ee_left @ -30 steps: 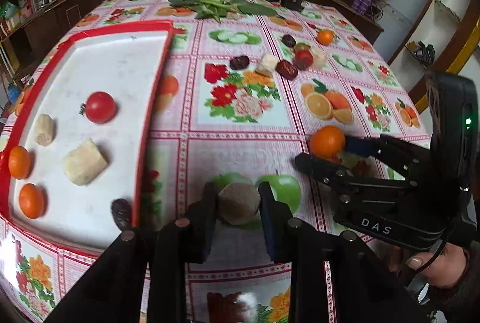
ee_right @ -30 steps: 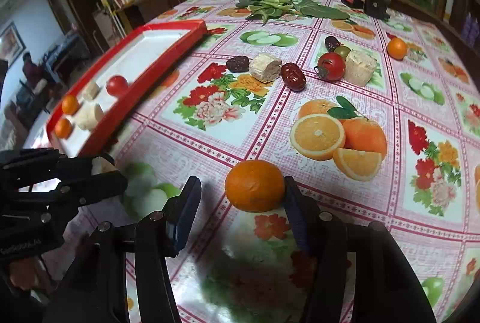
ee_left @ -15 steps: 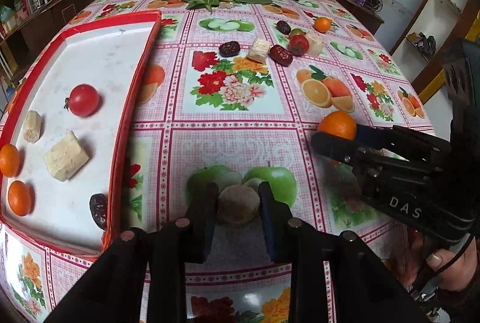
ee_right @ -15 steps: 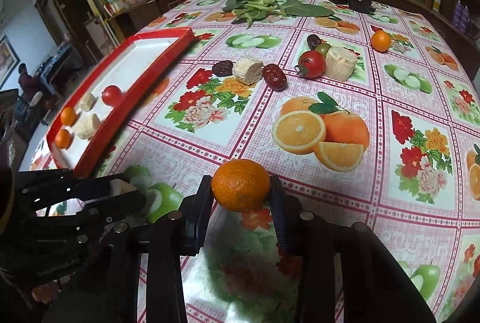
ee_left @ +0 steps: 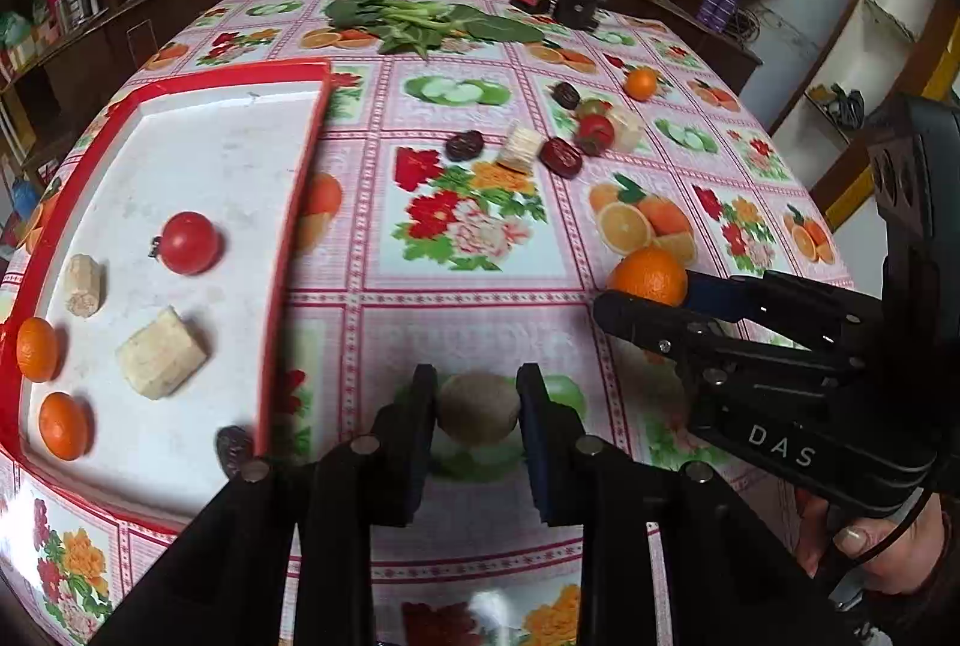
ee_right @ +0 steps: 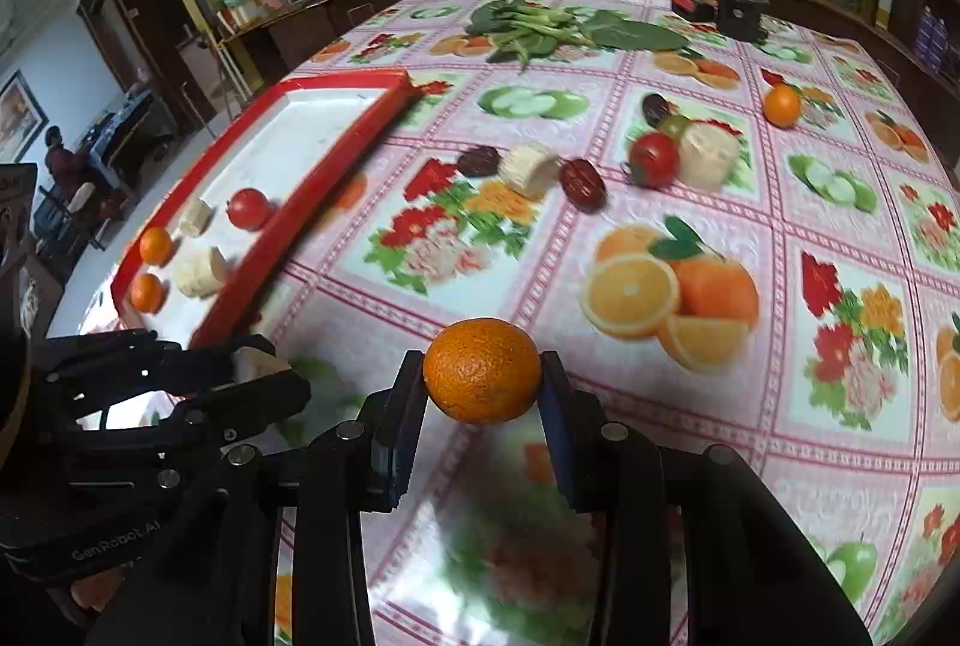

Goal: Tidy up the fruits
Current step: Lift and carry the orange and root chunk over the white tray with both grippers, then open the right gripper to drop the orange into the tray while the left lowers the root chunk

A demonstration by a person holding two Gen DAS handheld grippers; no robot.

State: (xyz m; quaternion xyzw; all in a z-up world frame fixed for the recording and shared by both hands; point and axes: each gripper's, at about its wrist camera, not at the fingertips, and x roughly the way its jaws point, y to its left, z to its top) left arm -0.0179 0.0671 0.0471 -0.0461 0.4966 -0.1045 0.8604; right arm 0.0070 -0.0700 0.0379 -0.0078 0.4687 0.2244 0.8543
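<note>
1. Left tongs (ee_left: 477, 409) are clamped on a pale round chunk (ee_left: 477, 406), just right of the red tray (ee_left: 282, 250).
2. Right tongs (ee_right: 483, 388) grip an orange (ee_right: 483, 370), lifted off the table (ee_right: 810, 472).
3. In the tray, ahead-left of the left tongs: a tomato (ee_left: 189, 244), two small oranges, pale chunks, a dark date (ee_left: 231, 445) at the rim.
4. Beyond both tongs: dates, a tomato (ee_right: 654, 158), pale pieces, another orange (ee_right: 782, 104), leafy greens (ee_right: 540, 24).
5. Fruit-print cloth; shelves and a planter wall behind.
</note>
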